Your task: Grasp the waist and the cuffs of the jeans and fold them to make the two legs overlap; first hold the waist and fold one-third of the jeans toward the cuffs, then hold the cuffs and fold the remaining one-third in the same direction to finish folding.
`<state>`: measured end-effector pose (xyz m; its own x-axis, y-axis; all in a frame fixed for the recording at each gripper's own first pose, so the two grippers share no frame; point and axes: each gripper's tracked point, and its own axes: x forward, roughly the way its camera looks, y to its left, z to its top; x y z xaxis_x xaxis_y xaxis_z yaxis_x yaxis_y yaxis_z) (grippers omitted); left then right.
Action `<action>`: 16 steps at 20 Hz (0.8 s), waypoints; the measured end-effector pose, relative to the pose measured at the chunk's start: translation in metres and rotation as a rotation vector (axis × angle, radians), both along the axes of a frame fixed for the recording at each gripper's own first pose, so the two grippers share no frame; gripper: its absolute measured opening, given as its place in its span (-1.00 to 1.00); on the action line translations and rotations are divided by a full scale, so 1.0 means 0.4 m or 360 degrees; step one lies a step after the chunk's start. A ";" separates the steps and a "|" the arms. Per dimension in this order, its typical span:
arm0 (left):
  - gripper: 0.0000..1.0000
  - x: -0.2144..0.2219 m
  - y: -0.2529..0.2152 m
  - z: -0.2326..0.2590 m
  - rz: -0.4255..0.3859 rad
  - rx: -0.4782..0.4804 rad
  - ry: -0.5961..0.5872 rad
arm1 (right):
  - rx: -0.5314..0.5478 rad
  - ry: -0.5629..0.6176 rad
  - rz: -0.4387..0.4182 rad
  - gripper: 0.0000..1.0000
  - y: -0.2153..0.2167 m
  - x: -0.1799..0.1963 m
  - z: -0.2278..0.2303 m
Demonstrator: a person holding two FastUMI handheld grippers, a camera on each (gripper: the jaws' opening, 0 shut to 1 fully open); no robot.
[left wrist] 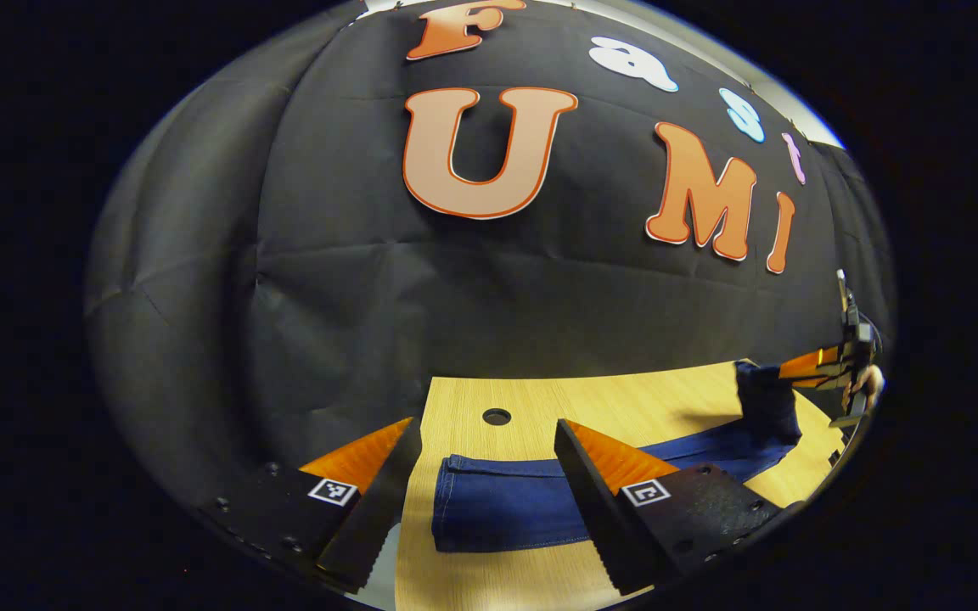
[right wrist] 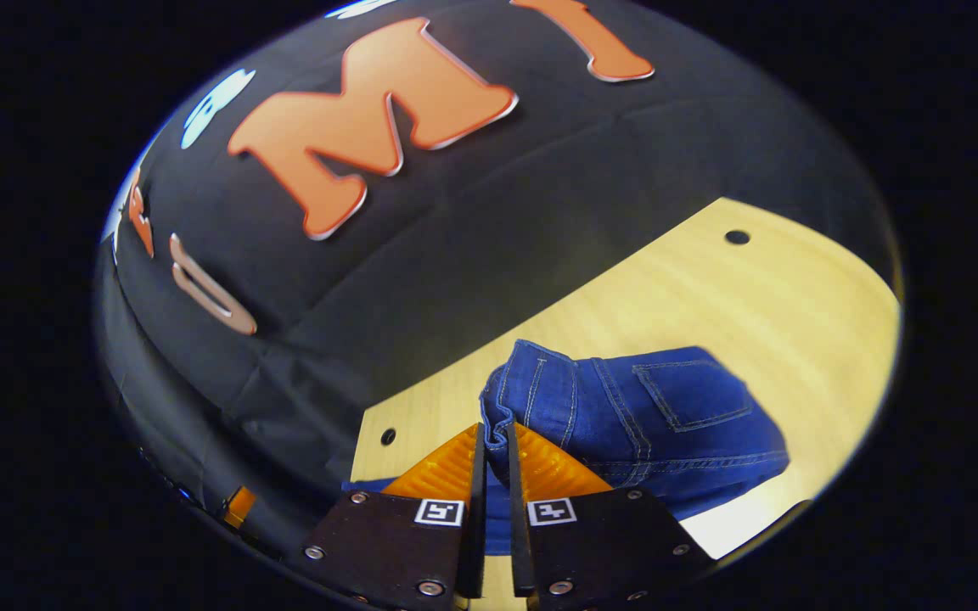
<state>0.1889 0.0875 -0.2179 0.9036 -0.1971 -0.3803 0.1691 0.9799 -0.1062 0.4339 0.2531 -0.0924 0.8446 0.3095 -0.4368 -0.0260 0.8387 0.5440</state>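
Blue jeans point(right wrist: 659, 416), one pair; right gripper point(right wrist: 495, 441) pinches waist; left gripper point(left wrist: 489, 462) spread.

Left gripper point(left wrist: 485, 475) gapes above jeans point(left wrist: 506, 509) on table point(left wrist: 625, 407).

Your backdrop: table and booth wall.
You have a pale wooden table point(left wrist: 540, 399) with round holes point(left wrist: 497, 417), backed by black cloth point(left wrist: 328, 280).

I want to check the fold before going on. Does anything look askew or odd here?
Nothing looks damaged. The dark blue denim jeans lie along the light wooden table; the right gripper is shut on the waist, lifting it, while the left gripper hangs open above the flat cuffs.
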 end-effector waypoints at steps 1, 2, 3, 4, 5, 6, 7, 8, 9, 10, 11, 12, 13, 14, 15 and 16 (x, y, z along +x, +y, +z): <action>0.96 -0.003 0.007 -0.004 0.0006 -0.0012 0.0006 | -0.0020 0.0036 0.0051 -0.73 0.003 0.025 -0.011; 0.96 -0.001 0.004 -0.008 0.0008 -0.0023 0.0014 | -0.0056 0.0067 0.0097 -0.73 -0.003 0.035 0.003; 0.96 -0.001 0.004 -0.010 0.0009 -0.0036 0.0022 | -0.0108 0.0114 0.0131 -0.73 -0.008 0.046 0.001; 0.96 -0.001 0.007 -0.017 0.0017 -0.0046 0.0031 | -0.0165 0.0156 0.0164 -0.73 -0.005 0.047 0.004; 0.96 -0.002 0.008 -0.023 0.0021 -0.0059 0.0041 | -0.0215 0.0189 0.0195 -0.73 0.000 0.047 -0.009; 0.96 -0.004 0.009 -0.032 0.0031 -0.0073 0.0054 | -0.0273 0.0225 0.0239 -0.73 0.006 0.026 -0.011; 0.96 -0.006 0.009 -0.041 0.0038 -0.0090 0.0073 | -0.0334 0.0240 0.0248 -0.73 -0.003 0.025 0.002; 0.96 -0.008 0.014 -0.047 0.0045 -0.0099 0.0090 | -0.0390 0.0234 0.0253 -0.73 -0.005 0.033 0.015; 0.96 -0.009 0.018 -0.054 0.0058 -0.0103 0.0104 | -0.0434 0.0217 0.0270 -0.73 -0.011 0.038 0.033; 0.96 -0.017 0.033 -0.068 0.0071 -0.0120 0.0115 | -0.0400 0.0192 0.0335 -0.73 0.013 0.020 0.030; 0.96 -0.021 0.040 -0.079 0.0088 -0.0153 0.0139 | -0.0346 0.0190 0.0388 -0.30 0.026 0.028 0.072; 0.96 -0.028 0.045 -0.092 0.0115 -0.0212 0.0179 | -0.0336 0.0177 0.0381 0.12 0.018 0.036 0.109; 0.96 -0.029 0.048 -0.105 0.0149 -0.0287 0.0219 | -0.0348 0.0153 0.0373 0.55 0.022 0.038 0.109; 0.96 -0.035 0.050 -0.122 0.0191 -0.0376 0.0261 | -0.0376 0.0127 0.0353 0.98 0.001 0.035 0.123; 0.96 -0.048 0.050 -0.140 0.0235 -0.0475 0.0313 | -0.0390 0.0098 0.0352 0.95 -0.013 0.036 0.147; 0.96 -0.068 0.048 -0.161 0.0279 -0.0585 0.0385 | -0.0398 0.0070 0.0360 0.96 -0.029 0.041 0.165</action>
